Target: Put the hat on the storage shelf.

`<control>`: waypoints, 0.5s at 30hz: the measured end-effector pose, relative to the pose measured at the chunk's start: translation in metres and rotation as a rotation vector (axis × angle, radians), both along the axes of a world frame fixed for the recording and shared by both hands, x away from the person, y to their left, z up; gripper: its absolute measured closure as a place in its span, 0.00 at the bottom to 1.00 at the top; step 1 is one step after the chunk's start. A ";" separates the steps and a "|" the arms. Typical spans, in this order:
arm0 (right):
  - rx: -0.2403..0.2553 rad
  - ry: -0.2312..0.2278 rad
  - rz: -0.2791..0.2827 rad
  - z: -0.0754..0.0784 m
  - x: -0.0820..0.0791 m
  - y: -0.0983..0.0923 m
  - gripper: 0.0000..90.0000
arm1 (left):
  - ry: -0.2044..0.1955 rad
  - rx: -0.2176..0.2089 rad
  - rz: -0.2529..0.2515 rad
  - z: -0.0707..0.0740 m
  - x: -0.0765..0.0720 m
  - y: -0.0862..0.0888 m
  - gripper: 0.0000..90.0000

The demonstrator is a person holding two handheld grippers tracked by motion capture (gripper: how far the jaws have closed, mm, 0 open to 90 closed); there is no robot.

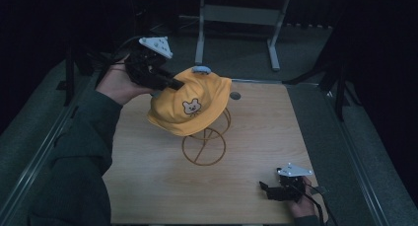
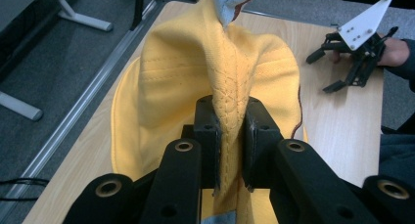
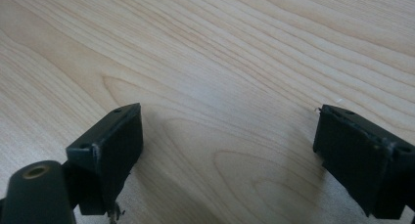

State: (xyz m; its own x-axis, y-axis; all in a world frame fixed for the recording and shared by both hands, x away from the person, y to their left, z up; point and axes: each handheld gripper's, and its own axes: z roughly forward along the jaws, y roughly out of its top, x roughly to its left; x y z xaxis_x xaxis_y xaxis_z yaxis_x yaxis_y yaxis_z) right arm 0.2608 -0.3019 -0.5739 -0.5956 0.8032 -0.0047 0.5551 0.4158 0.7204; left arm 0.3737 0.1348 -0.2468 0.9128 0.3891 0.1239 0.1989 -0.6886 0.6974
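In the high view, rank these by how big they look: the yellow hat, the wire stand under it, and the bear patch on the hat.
1. yellow hat, held by the left hand-held gripper
2. wire stand, though the hat hides its upper part
3. bear patch, clearly smallest

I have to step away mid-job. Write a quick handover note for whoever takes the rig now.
Left tongs: shut on a fold of the yellow hat, held up at its rim.
Right tongs: open, holding nothing, low over the wooden table near its front right corner.
Hat sits draped over the orange wire stand at mid-table, tilted, with a bear face on it and a light blue piece at its top.
Done: hat gripped.
Left: cannot tell whether it is going on or coming off; finish that move, then release.
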 end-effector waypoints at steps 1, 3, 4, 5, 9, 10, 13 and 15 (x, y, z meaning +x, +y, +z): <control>0.000 0.001 -0.001 0.000 0.000 0.000 0.12 | 0.001 0.007 -0.001 0.000 0.001 -0.002 0.88; 0.000 0.000 -0.001 0.000 0.000 0.000 0.12 | 0.007 0.001 -0.001 -0.003 0.005 -0.008 0.88; 0.000 0.000 -0.001 0.000 0.000 0.000 0.12 | 0.010 0.005 -0.003 -0.004 0.006 -0.009 0.88; 0.001 0.001 -0.001 0.000 0.000 0.000 0.12 | 0.013 -0.001 -0.002 -0.005 0.007 -0.011 0.87; 0.001 0.001 -0.001 0.000 -0.001 0.000 0.12 | 0.021 0.001 -0.010 -0.010 0.012 -0.021 0.87; 0.001 0.001 -0.001 0.000 -0.001 0.000 0.12 | 0.021 0.001 -0.010 -0.010 0.012 -0.021 0.87; 0.002 0.000 -0.001 0.000 -0.001 0.000 0.12 | 0.028 0.008 -0.013 -0.015 0.015 -0.031 0.87; 0.001 -0.002 0.001 0.000 -0.001 0.000 0.12 | 0.035 0.013 -0.016 -0.019 0.017 -0.037 0.86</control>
